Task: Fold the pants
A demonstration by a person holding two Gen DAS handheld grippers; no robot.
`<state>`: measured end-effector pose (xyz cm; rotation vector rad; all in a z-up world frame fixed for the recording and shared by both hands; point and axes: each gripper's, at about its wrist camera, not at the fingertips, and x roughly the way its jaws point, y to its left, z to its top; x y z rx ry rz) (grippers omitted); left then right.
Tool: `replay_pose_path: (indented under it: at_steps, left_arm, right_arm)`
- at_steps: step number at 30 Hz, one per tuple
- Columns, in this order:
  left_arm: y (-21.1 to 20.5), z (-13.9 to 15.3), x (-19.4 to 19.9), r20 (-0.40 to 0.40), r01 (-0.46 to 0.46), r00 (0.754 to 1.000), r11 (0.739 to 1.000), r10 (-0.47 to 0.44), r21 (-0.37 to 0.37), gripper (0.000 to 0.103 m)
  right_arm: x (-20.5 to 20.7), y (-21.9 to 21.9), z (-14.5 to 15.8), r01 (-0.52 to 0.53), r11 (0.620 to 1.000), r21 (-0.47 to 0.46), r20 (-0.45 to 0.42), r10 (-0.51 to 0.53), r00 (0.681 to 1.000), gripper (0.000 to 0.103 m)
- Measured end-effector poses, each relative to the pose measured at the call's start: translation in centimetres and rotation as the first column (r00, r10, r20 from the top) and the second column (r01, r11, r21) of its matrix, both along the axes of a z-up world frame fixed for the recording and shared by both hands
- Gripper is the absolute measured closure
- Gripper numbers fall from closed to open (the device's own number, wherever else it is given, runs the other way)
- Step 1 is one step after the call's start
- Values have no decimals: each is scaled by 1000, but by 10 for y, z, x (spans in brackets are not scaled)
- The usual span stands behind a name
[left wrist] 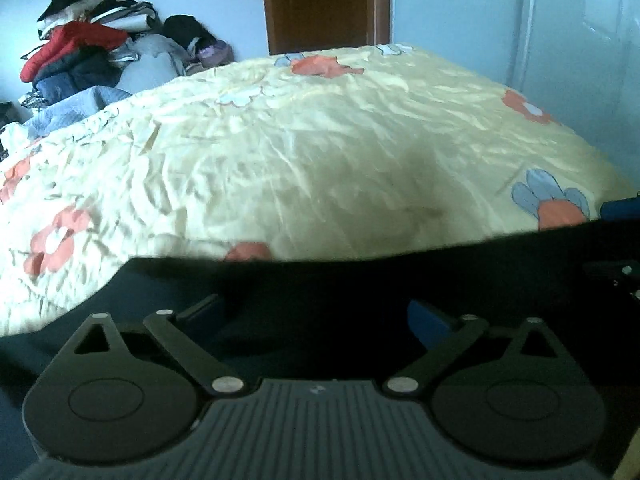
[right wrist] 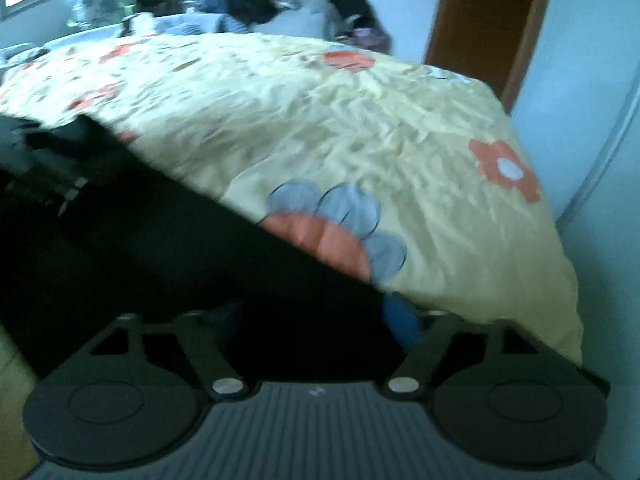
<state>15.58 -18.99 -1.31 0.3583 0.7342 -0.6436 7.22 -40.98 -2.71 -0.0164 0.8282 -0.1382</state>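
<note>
The black pants (left wrist: 360, 280) stretch as a dark band across the bottom of the left wrist view, draped over my left gripper (left wrist: 316, 312). Its fingers are mostly hidden by the cloth; a blue pad (left wrist: 428, 320) shows at the right. The jaws appear shut on the pants' edge. In the right wrist view the pants (right wrist: 180, 248) run diagonally from upper left to the gripper. My right gripper (right wrist: 320, 320) is buried in the cloth, with a blue pad (right wrist: 400, 320) showing, and appears shut on the pants. The left gripper (right wrist: 48, 176) shows at the far left.
A bed with a yellow floral bedspread (left wrist: 320, 140) fills both views. A pile of clothes (left wrist: 88, 52) lies at the bed's far left. A brown door (left wrist: 320, 4) stands behind, and white walls (left wrist: 580, 40) lie to the right. The bed's corner (right wrist: 560, 280) drops off at right.
</note>
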Motion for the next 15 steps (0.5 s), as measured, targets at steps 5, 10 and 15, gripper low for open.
replay_pose_path:
  at_steps: [5, 10, 15]
  left_arm:
    - [18, 8, -9, 46, -40, 998, 999, 40, 3, 9]
    - [42, 5, -4, 46, -137, 990, 990, 136, 16, 7]
    - [38, 0, 13, 30, -170, 985, 985, 170, 22, 0]
  right_arm:
    - [-17, 34, 31, 130, 991, -3, 119, -129, 984, 0]
    - [-13, 77, 32, 41, 999, 34, 55, -43, 998, 0]
    - [31, 92, -1, 44, 999, -18, -57, -45, 997, 0]
